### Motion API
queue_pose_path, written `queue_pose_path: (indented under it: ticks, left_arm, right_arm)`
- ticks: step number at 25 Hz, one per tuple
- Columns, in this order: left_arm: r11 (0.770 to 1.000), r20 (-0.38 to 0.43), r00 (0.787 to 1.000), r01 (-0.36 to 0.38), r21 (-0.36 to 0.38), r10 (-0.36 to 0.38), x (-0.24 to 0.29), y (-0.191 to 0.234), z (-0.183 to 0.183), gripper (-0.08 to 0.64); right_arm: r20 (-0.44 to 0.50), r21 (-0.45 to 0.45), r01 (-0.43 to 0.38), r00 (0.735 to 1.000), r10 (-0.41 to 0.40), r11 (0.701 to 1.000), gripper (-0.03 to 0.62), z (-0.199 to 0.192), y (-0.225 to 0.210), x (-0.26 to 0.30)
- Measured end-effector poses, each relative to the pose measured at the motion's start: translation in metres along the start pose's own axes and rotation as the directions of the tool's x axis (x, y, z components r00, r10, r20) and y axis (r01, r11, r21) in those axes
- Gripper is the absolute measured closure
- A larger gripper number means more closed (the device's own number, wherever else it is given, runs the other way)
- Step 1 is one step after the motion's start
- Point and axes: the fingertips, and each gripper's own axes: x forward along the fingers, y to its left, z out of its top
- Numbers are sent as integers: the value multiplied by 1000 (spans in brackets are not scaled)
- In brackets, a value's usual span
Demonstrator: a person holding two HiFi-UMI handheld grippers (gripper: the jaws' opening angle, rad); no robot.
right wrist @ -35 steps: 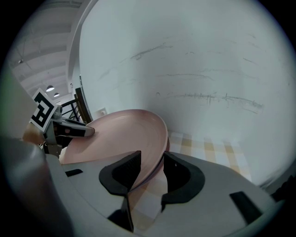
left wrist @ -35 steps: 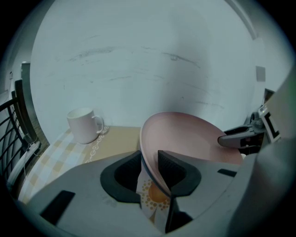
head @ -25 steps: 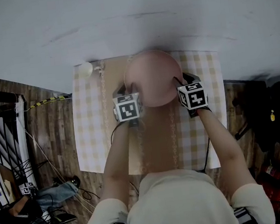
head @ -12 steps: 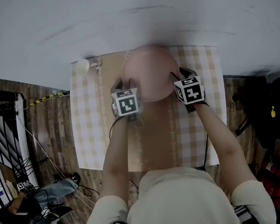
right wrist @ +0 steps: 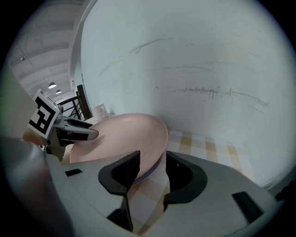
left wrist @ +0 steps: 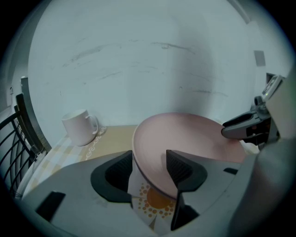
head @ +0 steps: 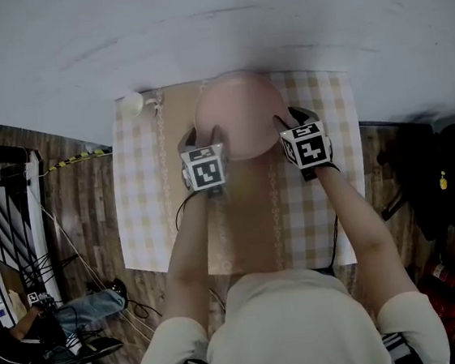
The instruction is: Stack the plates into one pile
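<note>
**A:** Where is the plate (head: 240, 114) sitting?

**B:** At the far middle of the desk (head: 249, 224), close to the wall (head: 209, 24). It's pink and it lies on the checked cloth (head: 145, 211).

**A:** And the two tools?

**B:** One is on each side of it. The left tool (left wrist: 149, 157) is at the plate's near-left edge and the right tool (right wrist: 151, 158) is at its right edge. Both point down and away from the person.

**A:** Is the left one pinching the rim?

**B:** No. Its jaws have just been opening and now stand spread. The rim passes between them, with one jaw over the inside of the plate and the other outside. The pads don't press on it.

**A:** Same on the right?

**B:** Much the same. Those jaws have also just been opening. The rim sits in the gap, with one jaw above the plate's inner face and the other just beside its outer edge. I see no squeeze there either.

**A:** Is it a single plate?

**B:** The right gripper view shows a lower rim (right wrist: 144, 176), darker, directly under the pink one. So the plate lies on at least one other. I can't tell how many are below.

**A:** Anything else on the desk?

**B:** A white mug (left wrist: 79, 127) stands upright at the far left corner, well apart from the plate.
</note>
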Motion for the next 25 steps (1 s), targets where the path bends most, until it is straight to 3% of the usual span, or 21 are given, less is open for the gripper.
queue_pose_path:
  ticks: [9, 14, 25]
  left_arm:
    - [998, 106, 993, -35, -60, 42, -43, -8, 6, 357]
    - [995, 186, 981, -39, -91, 56, -79, -20, 10, 442]
    - [990, 303, 952, 81, -117, -42, -148, -63, 4, 540]
  right_arm:
    - [70, -25, -12, 997, 14, 1000, 444, 0, 11, -40]
    - [127, -29, -38, 991, 42, 999, 459, 0, 25, -70]
    - [260, -19, -89, 961, 91, 996, 568, 0, 68, -139]
